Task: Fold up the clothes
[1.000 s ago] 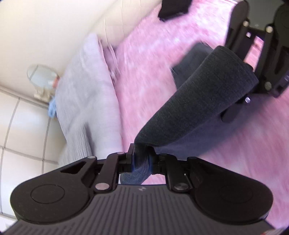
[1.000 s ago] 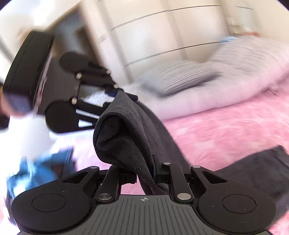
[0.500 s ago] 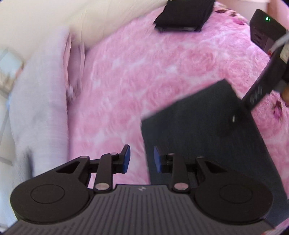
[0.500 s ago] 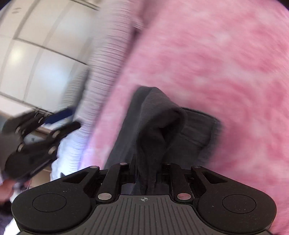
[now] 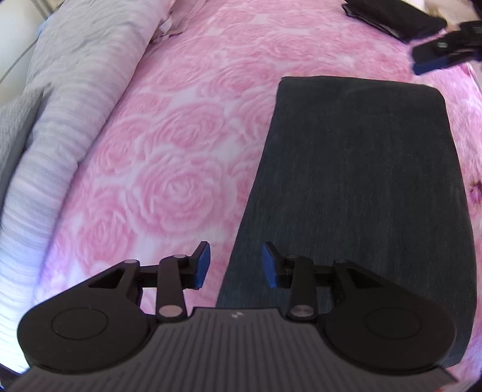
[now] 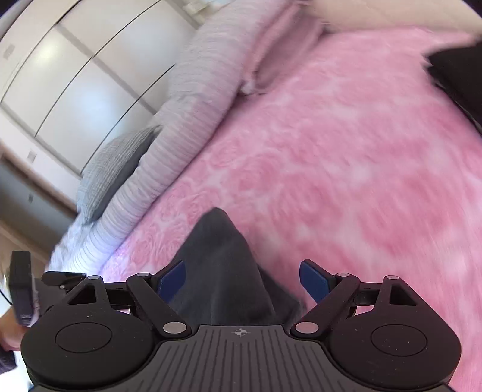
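Observation:
A dark grey folded garment (image 5: 355,187) lies flat as a long rectangle on the pink rose-patterned bedspread (image 5: 186,156). My left gripper (image 5: 235,264) hovers open over the garment's near left edge, nothing between its blue pads. In the right wrist view a corner of the same grey garment (image 6: 220,259) lies below and between the fingers of my right gripper (image 6: 242,279), which stands wide open and holds nothing. The right gripper (image 5: 442,54) also shows, blurred, at the top right of the left wrist view.
A pale striped duvet (image 5: 69,99) is bunched along the bed's left side, with a grey pillow (image 6: 114,169) beside it. A folded black garment (image 5: 391,15) rests at the far end of the bed. White wardrobe doors (image 6: 75,75) stand beyond.
Both grippers held the grey garment in the air a second ago. The left let go first, then the right; the garment now lies flat and both grippers have opened and drawn apart.

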Tool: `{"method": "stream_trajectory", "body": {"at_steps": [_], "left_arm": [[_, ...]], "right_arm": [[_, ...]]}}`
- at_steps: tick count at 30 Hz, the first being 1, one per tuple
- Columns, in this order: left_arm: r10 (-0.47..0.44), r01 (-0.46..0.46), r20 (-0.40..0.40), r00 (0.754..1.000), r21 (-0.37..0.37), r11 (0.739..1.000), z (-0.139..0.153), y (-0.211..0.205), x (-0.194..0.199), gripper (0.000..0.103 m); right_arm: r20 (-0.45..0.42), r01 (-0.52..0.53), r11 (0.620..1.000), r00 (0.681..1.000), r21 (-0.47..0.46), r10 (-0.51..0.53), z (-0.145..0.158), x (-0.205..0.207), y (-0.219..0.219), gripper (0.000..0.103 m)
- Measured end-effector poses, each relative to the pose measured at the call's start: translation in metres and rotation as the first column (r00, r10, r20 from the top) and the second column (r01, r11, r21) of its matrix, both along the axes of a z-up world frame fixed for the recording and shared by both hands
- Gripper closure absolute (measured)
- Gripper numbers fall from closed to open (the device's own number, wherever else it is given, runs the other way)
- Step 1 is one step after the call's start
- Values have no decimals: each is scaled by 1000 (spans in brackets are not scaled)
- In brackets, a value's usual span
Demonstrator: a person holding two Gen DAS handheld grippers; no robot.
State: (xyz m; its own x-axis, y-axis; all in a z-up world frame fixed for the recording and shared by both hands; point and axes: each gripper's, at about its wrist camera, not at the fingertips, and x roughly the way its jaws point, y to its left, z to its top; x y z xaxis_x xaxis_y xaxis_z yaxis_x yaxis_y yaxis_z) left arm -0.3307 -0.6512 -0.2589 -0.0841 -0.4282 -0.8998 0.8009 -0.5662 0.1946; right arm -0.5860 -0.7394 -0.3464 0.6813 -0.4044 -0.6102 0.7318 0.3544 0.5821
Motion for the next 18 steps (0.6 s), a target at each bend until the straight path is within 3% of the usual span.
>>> {"method": "stream_trajectory", "body": {"at_steps": [3, 6, 8, 12, 14, 18], "left_arm": [[40, -40, -14, 999, 12, 999, -7, 4, 14, 68], [75, -75, -31, 997, 11, 997, -11, 12, 25, 68], [94, -94, -48, 994, 13, 996, -12, 19, 31, 68], [110, -109, -73, 991, 12, 994, -17, 33, 40, 68], [119, -118, -89, 989, 10, 993, -18, 37, 43, 68], [141, -142, -121, 983, -1, 990, -13, 43, 52, 68]], "right_arm": [[-48, -138, 989, 990, -47, 136, -8, 45, -32, 17], [-122, -286, 958, 952, -13, 282, -30, 90, -60, 17], [-159, -331, 944, 932, -12, 325, -30, 104, -62, 18], [-228, -381, 924, 903, -36, 363, -16, 118, -52, 72], [-262, -406, 913, 887, -46, 381, -9, 125, -48, 83], [-299, -453, 888, 860, -74, 414, 13, 139, -29, 93]]}}
